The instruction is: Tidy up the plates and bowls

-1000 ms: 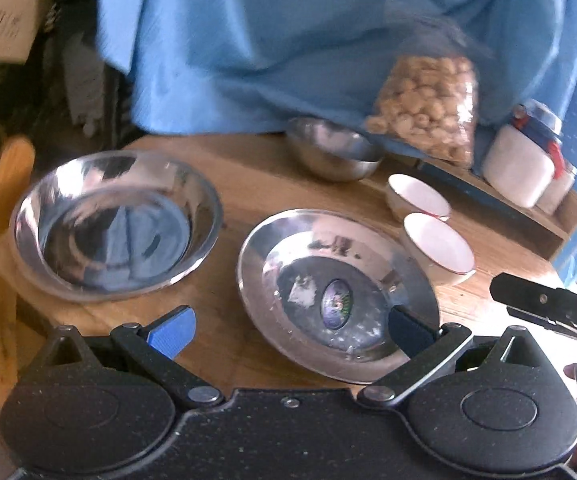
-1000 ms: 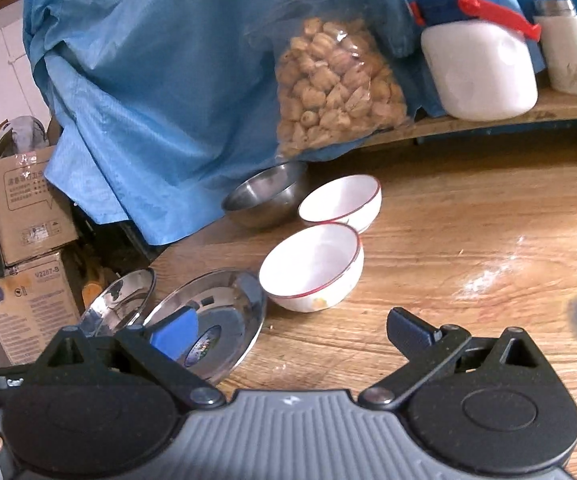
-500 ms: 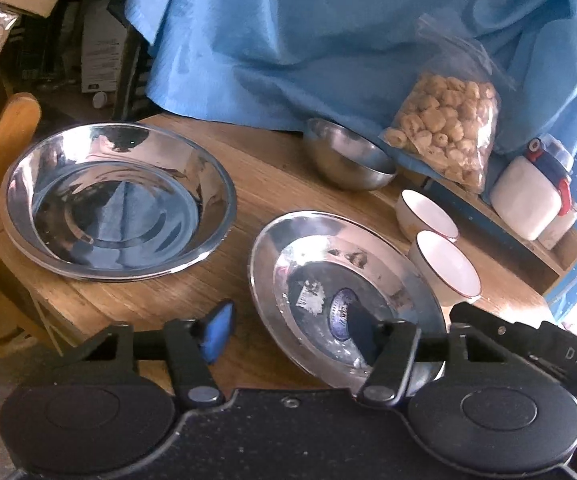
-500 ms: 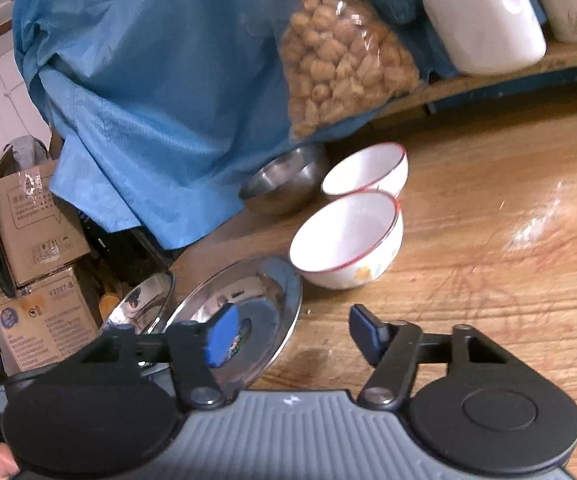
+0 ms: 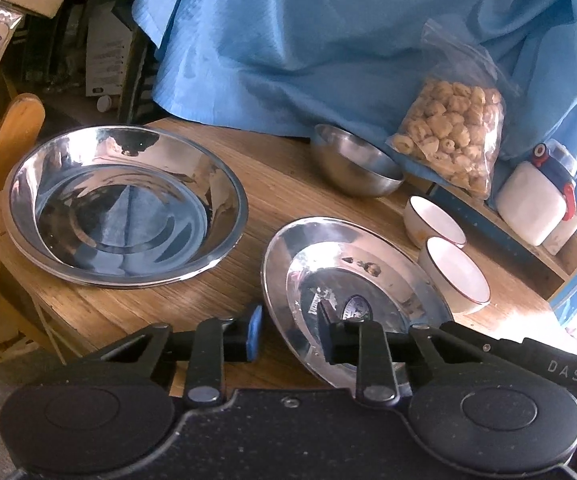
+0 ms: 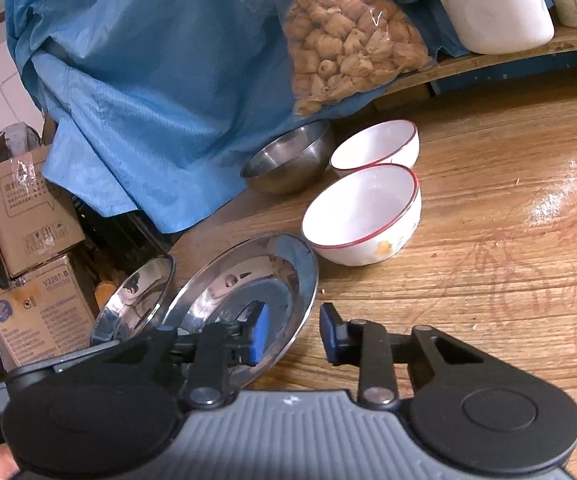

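Two handheld grippers straddle opposite edges of one small steel plate (image 5: 352,280) at the near edge of a wooden table (image 6: 488,240). The left gripper (image 5: 288,334) has one finger outside the plate's near-left rim and the other over its inside; the right gripper (image 6: 294,334) has one finger over the plate and the other above bare wood. Both sets of jaws are closing with the rim between them, and neither yet presses on the metal. Left of the plate, apart from it, a larger steel plate (image 5: 124,208) sits at the table's corner. Just beyond the small plate stand two white bowls (image 6: 364,212) with red rims, touching each other, and behind them a steel bowl (image 6: 288,160). Farther back, a clear bag of snacks (image 6: 348,36) leans against blue cloth (image 5: 328,40), beside a white jug (image 5: 536,204) on a low shelf.
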Motion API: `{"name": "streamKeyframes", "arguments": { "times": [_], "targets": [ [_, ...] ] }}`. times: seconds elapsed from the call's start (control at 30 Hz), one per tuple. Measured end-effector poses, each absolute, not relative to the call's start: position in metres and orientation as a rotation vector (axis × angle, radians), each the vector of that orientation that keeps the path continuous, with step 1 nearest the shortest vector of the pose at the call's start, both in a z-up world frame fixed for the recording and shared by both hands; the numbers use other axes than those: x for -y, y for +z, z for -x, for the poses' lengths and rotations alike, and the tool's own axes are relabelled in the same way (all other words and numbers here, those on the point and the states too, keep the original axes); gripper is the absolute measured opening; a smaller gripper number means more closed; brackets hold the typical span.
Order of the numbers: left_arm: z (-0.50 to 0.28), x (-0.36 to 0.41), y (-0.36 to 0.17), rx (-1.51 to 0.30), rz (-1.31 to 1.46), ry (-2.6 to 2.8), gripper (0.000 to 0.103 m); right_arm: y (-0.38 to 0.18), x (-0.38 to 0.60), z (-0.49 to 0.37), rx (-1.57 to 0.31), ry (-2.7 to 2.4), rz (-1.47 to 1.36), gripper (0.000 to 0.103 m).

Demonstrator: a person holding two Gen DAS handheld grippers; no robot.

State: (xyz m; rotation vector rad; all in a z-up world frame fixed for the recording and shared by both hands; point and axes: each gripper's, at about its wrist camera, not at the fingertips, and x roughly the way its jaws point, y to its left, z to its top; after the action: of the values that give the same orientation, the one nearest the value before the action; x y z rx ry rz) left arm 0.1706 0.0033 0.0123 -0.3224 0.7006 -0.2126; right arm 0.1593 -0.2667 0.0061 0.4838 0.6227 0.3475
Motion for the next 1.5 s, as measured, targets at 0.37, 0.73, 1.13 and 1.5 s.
{"name": "streamKeyframes", "arguments": {
  "times": [0.37,0.73,1.13,1.5],
  "targets": [
    [-0.1712,-0.0067,0.0114,-0.711,0.356,-0.196,0.021,0.0053,0.2612,-0.1612,-0.632,0.341,-0.473,0.023],
    [-0.1734,-0.0047,0.0105,-0.714,0.354,-0.197,0.021,-0.0002,0.2615,-0.1650,-0.643,0.345,-0.481,0.017],
    [-0.1717,-0.0091,0.0097,-0.723,0.367,-0.204,0.018,-0.0006,0.2622,-0.1633,-0.636,0.349,-0.484,0.016],
    [-0.1650,-0.0076,0.0121,-0.714,0.353,-0.218,0.017,0.0019,0.2622,-0.1584,-0.624,0.351,-0.478,0.016]
  ]
}}
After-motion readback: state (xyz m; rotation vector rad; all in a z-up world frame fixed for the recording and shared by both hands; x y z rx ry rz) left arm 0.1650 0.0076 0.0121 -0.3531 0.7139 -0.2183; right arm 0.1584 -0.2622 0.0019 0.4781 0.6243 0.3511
